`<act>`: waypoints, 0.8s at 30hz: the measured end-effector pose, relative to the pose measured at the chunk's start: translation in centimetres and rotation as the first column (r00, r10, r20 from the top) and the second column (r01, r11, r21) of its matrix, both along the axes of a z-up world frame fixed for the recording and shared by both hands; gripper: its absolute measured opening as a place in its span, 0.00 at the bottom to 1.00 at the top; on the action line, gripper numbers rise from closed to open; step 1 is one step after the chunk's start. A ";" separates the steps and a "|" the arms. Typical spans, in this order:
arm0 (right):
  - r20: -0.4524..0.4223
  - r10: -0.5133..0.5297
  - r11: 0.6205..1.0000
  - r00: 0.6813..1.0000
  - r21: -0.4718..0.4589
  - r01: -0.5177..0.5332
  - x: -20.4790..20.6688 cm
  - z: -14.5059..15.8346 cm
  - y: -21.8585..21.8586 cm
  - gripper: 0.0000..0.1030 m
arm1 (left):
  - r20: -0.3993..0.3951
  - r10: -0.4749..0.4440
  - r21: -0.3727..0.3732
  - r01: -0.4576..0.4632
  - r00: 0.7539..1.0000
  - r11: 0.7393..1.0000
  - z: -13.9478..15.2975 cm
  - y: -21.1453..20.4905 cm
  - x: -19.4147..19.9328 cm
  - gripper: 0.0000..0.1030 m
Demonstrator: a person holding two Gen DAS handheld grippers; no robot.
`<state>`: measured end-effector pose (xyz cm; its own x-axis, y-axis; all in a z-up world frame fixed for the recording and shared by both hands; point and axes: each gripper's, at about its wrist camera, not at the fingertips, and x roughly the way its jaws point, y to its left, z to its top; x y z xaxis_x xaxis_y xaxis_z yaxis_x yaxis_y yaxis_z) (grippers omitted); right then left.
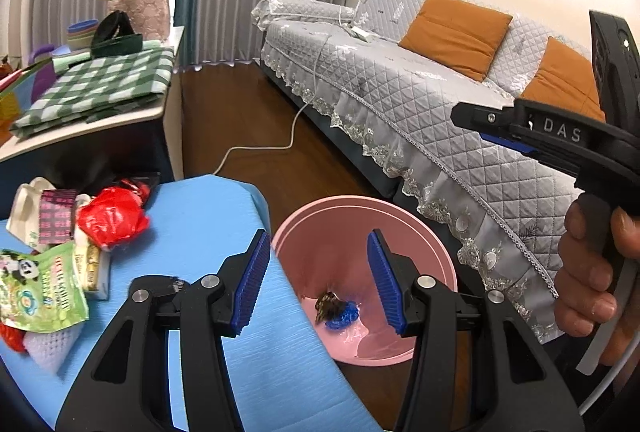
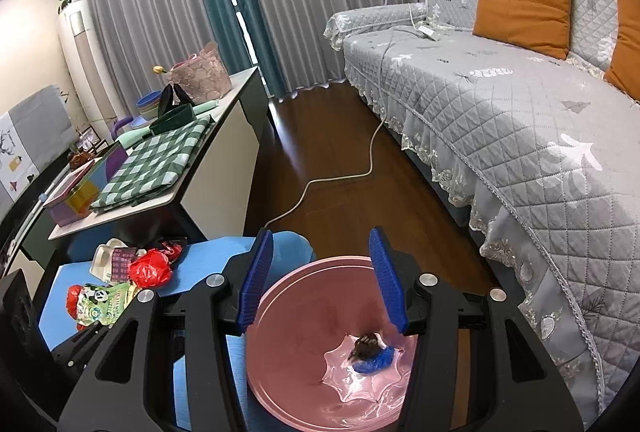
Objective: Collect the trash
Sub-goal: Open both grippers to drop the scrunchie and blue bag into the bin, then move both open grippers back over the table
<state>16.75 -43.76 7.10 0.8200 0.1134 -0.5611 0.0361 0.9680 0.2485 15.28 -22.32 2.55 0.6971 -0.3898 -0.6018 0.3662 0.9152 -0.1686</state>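
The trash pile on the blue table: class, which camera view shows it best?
The left wrist view: the trash pile sits close and large. The right wrist view shows it smaller, farther off, partly behind the right gripper.

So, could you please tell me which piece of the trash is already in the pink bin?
The blue-and-brown crumpled wrapper lies at the pink bin's bottom; the rest remains on the blue table.

Between the ribbed blue rubber-like finger pads [image 2: 383, 280] lies a glossy, smooth pink plastic basin [image 2: 304, 312]. Left of the fingers, a matt blue table cover [image 1: 200, 216] carries a crinkly, shiny red plastic wrapper [image 1: 112, 218]. Beyond the fingers a polished dark wooden floor [image 2: 320, 135] meets a quilted grey cloth sofa cover [image 2: 500, 119].
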 end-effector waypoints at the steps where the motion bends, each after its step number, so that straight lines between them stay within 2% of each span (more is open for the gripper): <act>1: 0.003 0.001 1.000 1.000 -0.004 0.000 -0.2 0.1 0.2 0.50 | 0.001 0.003 -0.002 -0.003 1.000 1.000 0.2 0.2 -0.1 0.47; 9: 0.024 0.021 0.998 1.000 -0.060 -0.019 -1.7 0.6 2.1 0.50 | 0.016 0.033 -0.011 -0.033 0.999 0.999 1.4 3.3 -1.6 0.30; 20: 0.059 0.082 0.987 0.995 -0.144 -0.073 -3.7 1.4 6.7 0.48 | 0.039 0.086 -0.025 -0.085 0.996 0.996 2.6 7.8 -4.6 0.29; 24: 0.080 0.111 0.985 0.991 -0.143 -0.098 -4.5 1.9 8.2 0.44 | 0.055 0.108 -0.022 -0.107 0.993 0.994 3.7 10.5 -6.0 0.29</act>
<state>12.26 -35.59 8.99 0.8545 0.1271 -0.5037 -0.0830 0.9906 0.1092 9.31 -11.86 6.25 0.7681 -0.3215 -0.5538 0.2749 0.9466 -0.1684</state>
